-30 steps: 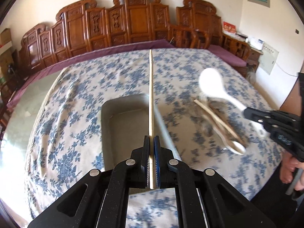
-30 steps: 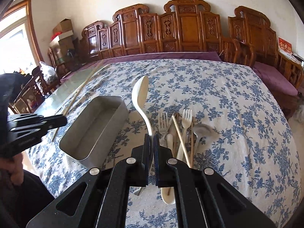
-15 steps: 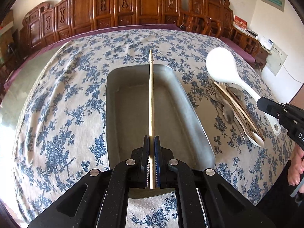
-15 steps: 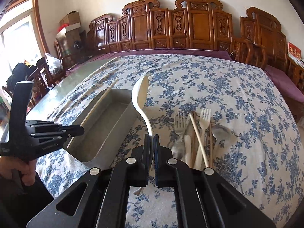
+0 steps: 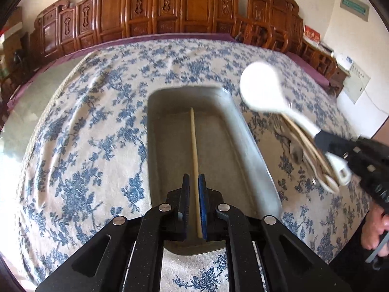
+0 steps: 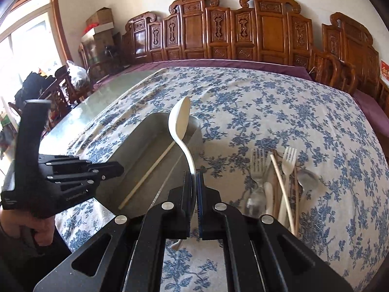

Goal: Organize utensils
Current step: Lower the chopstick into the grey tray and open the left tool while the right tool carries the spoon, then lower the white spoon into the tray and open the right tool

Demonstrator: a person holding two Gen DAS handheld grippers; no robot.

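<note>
A grey metal tray (image 5: 252,146) lies on the blue-flowered tablecloth; it also shows in the right wrist view (image 6: 136,146). A wooden chopstick (image 5: 194,146) lies lengthwise inside the tray, also seen in the right wrist view (image 6: 150,172). My left gripper (image 5: 194,182) is slightly open over the tray's near end, with the chopstick's end between its jaws. My right gripper (image 6: 194,177) is shut on the handle of a white plastic spoon (image 6: 181,121) and holds it above the tray's right rim. The spoon shows blurred in the left wrist view (image 5: 265,90).
A pile of forks, spoons and chopsticks (image 6: 279,185) lies on the cloth right of the tray, also in the left wrist view (image 5: 308,150). Carved wooden chairs (image 6: 243,29) line the table's far side. Bare glass tabletop (image 6: 80,124) lies at left.
My left gripper lowered the chopstick into the tray and its jaws parted a little. My right gripper carried the white spoon leftward over the tray's edge.
</note>
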